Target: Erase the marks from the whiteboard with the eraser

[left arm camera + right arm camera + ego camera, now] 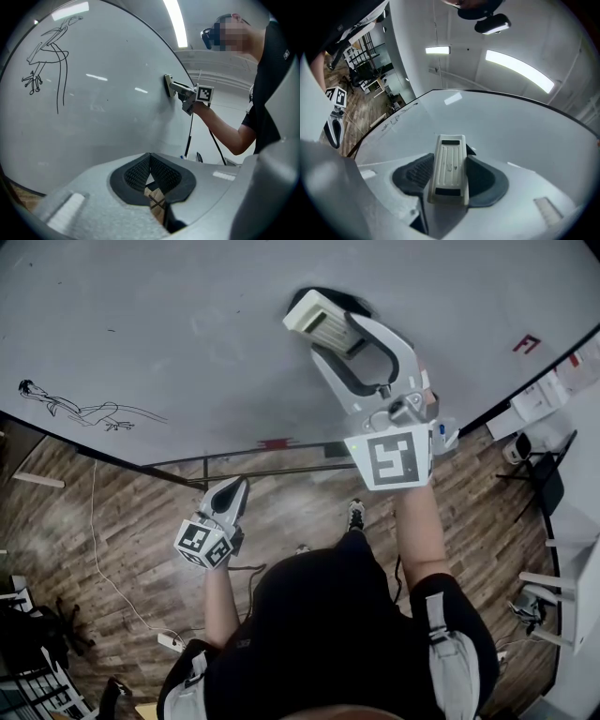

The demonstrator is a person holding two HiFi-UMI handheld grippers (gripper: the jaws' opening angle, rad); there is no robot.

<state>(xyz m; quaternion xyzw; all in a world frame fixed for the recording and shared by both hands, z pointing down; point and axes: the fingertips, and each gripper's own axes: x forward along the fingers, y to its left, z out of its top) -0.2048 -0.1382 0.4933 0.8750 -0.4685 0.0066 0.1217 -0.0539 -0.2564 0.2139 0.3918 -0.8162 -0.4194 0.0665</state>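
L tool [232,491] low, close to body, well short of the whiteboard [187,334]. Jaws clenched, tips meeting, nothing between them; left gripper view [150,158] shows only wood floor through the slit under the pads. Marker cube faces up toward the head cam. Tool touches nothing.

R tool [326,322] out at arm's length, higher and to the right. Jaws closed onto the eraser [319,317]; right gripper view [450,174] shows the pale ribbed block [450,168] wedged lengthwise between both dark pads, its far end sticking out past the tips. Seen from the L side, eraser [167,86] lies flat against the board face, R tool [183,96] behind it, forearm running back to the right.

Board [108,98] around the eraser looks clean, grey-white; ceiling strip lights reflect in it [511,131].

Marks: black line sketch [80,409] far left, near the board's lower edge, well apart from the eraser. Same sketch sits top left in left gripper view [47,61]; small and far in right gripper view [396,119]. Nothing stands between eraser and sketch, just bare board. Small red mark [526,343] far right on the board.

Below the board: wood floor [122,512], thin cable [97,540] trailing left, chair [544,479] at right.
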